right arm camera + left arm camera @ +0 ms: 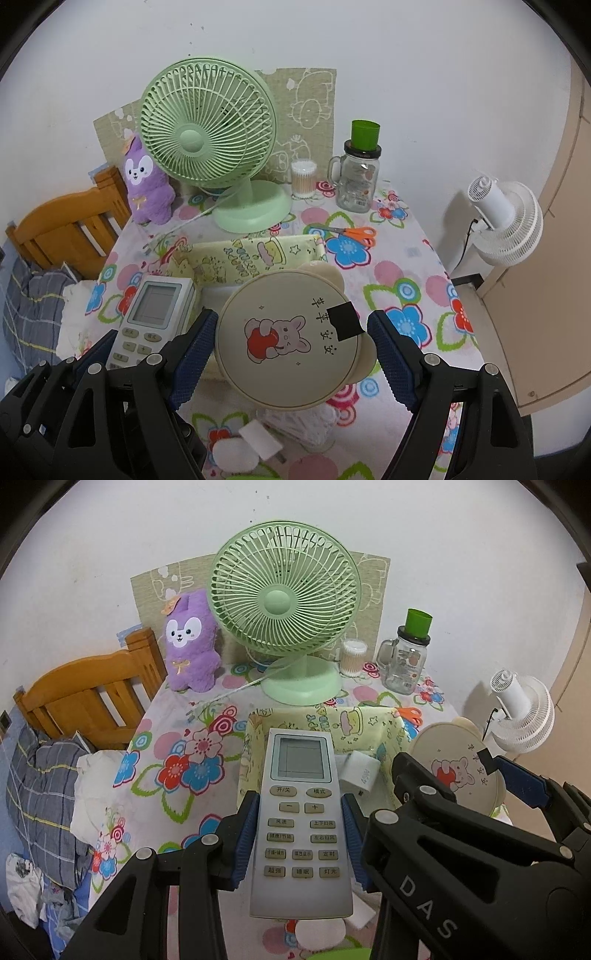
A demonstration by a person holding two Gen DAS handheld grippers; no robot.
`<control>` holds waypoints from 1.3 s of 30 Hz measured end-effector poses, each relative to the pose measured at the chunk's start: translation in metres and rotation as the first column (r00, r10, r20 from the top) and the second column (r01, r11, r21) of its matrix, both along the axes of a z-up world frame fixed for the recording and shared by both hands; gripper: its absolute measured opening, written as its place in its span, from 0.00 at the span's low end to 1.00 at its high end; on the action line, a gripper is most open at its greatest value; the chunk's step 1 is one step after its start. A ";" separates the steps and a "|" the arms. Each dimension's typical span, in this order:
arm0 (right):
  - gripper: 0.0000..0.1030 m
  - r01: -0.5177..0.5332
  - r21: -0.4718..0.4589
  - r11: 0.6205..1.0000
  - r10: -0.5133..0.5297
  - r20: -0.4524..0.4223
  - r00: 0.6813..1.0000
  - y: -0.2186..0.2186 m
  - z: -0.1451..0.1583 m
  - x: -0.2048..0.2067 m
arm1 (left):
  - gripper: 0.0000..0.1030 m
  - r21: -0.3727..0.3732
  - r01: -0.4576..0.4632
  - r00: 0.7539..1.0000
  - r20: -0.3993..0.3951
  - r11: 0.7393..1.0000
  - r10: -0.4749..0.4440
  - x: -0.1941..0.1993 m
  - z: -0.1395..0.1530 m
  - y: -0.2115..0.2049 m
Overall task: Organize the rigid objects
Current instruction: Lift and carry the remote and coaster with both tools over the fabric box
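Observation:
My left gripper (299, 801) is shut on a white air-conditioner remote (301, 834), its blue pads pressing both long sides; the screen end points away, over the near wall of a yellow fabric box (373, 720). A white plug adapter (360, 771) lies inside that box. My right gripper (293, 317) is shut on a round beige case with a bunny picture (288, 339), held above the table just in front of the yellow fabric box (258, 254). The remote (155, 310) shows at its left. The right gripper (450, 764) with the case (458, 768) appears beside the remote.
On the floral tablecloth (406, 295) stand a green fan (207, 144), a purple plush (146, 184), a cotton-swab tub (303, 179) and a glass jar with a green cup (356, 177). Orange scissors (351, 234) lie behind the box. A wooden headboard (85, 698) is left, a white fan (506, 225) right.

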State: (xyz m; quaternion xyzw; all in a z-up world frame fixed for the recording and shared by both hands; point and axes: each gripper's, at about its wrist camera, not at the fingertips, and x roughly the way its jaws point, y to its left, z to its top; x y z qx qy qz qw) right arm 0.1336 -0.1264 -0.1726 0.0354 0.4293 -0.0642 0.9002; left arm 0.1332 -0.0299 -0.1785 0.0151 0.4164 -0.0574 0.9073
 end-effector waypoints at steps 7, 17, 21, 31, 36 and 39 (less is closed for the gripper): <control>0.82 -0.003 0.008 1.000 0.003 -0.007 1.000 -0.004 -0.008 0.025 | 0.44 0.016 -0.002 1.000 0.007 1.000 0.001 0.023 -0.004 -0.004; 0.82 -0.012 0.015 1.000 0.013 -0.030 0.999 -0.007 -0.025 0.055 | 0.44 0.012 -0.009 1.000 -0.014 1.000 0.009 0.052 -0.019 -0.006; 0.82 -0.021 0.020 1.000 0.022 -0.045 0.999 -0.007 -0.035 0.066 | 0.44 0.011 -0.018 0.999 -0.029 1.000 0.018 0.061 -0.028 -0.007; 0.82 -0.041 0.027 0.999 0.043 -0.080 0.996 -0.009 -0.055 0.085 | 0.44 -0.026 -0.040 0.998 -0.058 0.999 0.039 0.077 -0.047 -0.006; 0.82 -0.038 0.027 0.999 0.040 -0.097 0.995 -0.011 -0.066 0.091 | 0.44 -0.040 -0.035 0.996 -0.077 0.999 0.032 0.085 -0.058 -0.008; 0.82 -0.032 0.027 0.999 0.034 -0.104 0.994 -0.013 -0.073 0.095 | 0.44 -0.048 -0.037 0.996 -0.084 0.998 0.033 0.089 -0.064 -0.010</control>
